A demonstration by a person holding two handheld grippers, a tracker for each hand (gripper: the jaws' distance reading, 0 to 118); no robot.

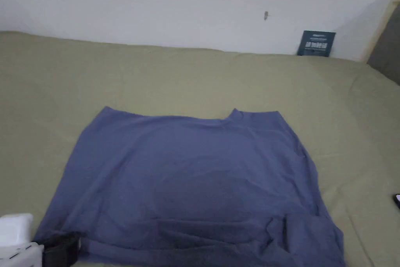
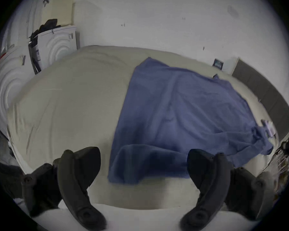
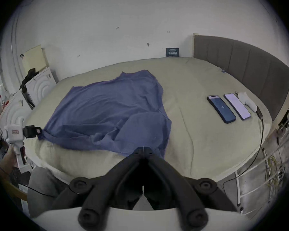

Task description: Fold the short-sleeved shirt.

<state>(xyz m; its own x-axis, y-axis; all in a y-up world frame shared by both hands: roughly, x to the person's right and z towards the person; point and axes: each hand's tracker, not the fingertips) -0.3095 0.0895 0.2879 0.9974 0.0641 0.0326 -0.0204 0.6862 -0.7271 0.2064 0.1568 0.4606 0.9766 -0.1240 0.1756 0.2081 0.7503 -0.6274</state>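
blue shirt (image 1: 187, 178) flat on bed (image 1: 195, 76), r gripper (image 3: 143, 148) pinching hem

I see a plain blue shirt (image 1: 195, 178) with no print, lying on an olive-green bedsheet (image 1: 156, 76). My left gripper (image 2: 143, 164) has black jaws on a white body. The wall (image 1: 175, 2) is white, the headboard (image 3: 240, 59) grey-brown. One phone (image 3: 221, 108) has a dark blue screen, the other phone (image 3: 237, 106) a pale lilac one.
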